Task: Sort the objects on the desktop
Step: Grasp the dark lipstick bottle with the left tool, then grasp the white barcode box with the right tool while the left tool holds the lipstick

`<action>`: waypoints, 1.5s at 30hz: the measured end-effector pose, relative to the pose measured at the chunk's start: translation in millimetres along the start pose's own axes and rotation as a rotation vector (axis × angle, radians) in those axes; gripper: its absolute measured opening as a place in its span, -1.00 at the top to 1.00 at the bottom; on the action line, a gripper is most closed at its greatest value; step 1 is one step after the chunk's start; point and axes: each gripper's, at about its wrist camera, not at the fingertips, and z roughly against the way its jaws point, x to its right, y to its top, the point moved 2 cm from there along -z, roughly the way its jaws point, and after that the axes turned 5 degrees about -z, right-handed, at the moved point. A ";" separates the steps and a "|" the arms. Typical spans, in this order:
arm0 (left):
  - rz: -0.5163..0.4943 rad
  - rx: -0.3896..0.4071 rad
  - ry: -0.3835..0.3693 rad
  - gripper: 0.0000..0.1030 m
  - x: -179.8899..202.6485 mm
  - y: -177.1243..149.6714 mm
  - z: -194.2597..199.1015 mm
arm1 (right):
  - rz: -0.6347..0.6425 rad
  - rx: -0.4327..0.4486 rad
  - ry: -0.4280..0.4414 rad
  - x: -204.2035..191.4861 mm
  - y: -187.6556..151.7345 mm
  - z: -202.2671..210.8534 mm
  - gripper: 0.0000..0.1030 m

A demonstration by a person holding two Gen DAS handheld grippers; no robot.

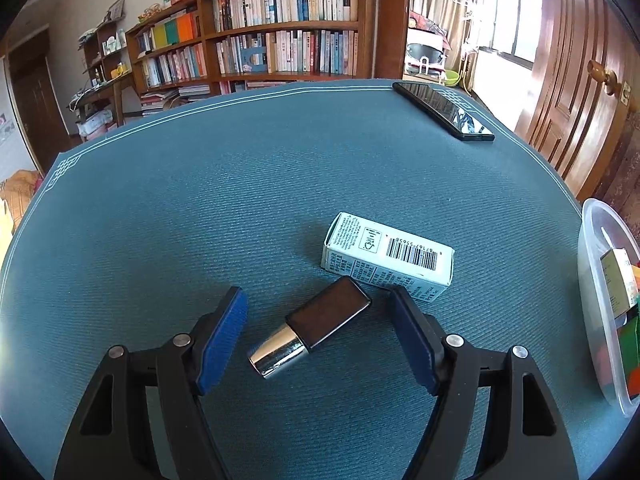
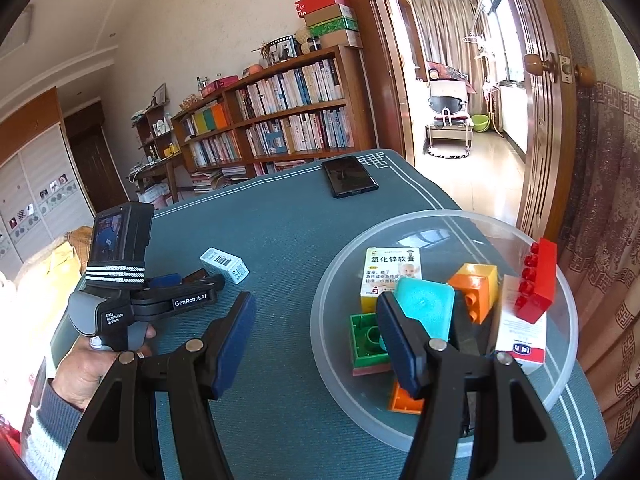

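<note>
The left gripper [image 1: 318, 334] has its blue pads spread wide, and the little dark case with a shiny silver cap [image 1: 310, 330] lies flat on the blue-green ribbed table mat [image 1: 200, 208] between them, touching neither pad. The case lies slanted across the gap, so if the pads squeeze now they may catch only its corners and make it spin or pop out. The round silver end looks slippery and could roll away. Just behind it, close to the right pad, sits the small pale cardboard box with a barcode [image 1: 386, 256]. That pad could bump the box and push it along, or pinch both things at once. The right gripper [image 2: 316, 342] is spread open too and holds nothing. One of its pads hangs over the clear round plastic bowl [image 2: 440, 220], where the sorted things already lie: a yellow and white medicine box [image 2: 390, 268], a light blue square block [image 2: 426, 308], a green brick [image 2: 366, 340], an orange brick [image 2: 476, 284] and a red brick [image 2: 538, 284]. A low move there could knock the bowl or tip the red brick, which leans up high. Far back lies a flat black phone [image 1: 444, 110], near the mat's edge. The bowl is cut off in the left view, the things under the right pad are partly hidden, and I cannot tell what the dark case really is.
</note>
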 end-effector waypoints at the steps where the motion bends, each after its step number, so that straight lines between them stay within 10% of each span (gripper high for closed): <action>1: 0.004 0.001 0.005 -0.40 -0.8 -0.1 0.3 | 0.005 0.001 0.002 -2.4 -0.5 0.3 -0.30; 15: 0.102 0.007 -0.044 0.57 -18.9 1.6 5.7 | 0.022 0.008 0.001 -31.5 12.6 -14.7 -0.30; 28: 0.218 0.035 -0.085 0.59 -49.2 1.8 12.9 | 0.102 -0.044 0.010 -65.2 19.4 -68.2 0.14; 45: 0.300 0.068 -0.137 0.58 -81.8 6.5 27.6 | 0.199 -0.185 0.042 -97.0 9.1 -144.8 0.14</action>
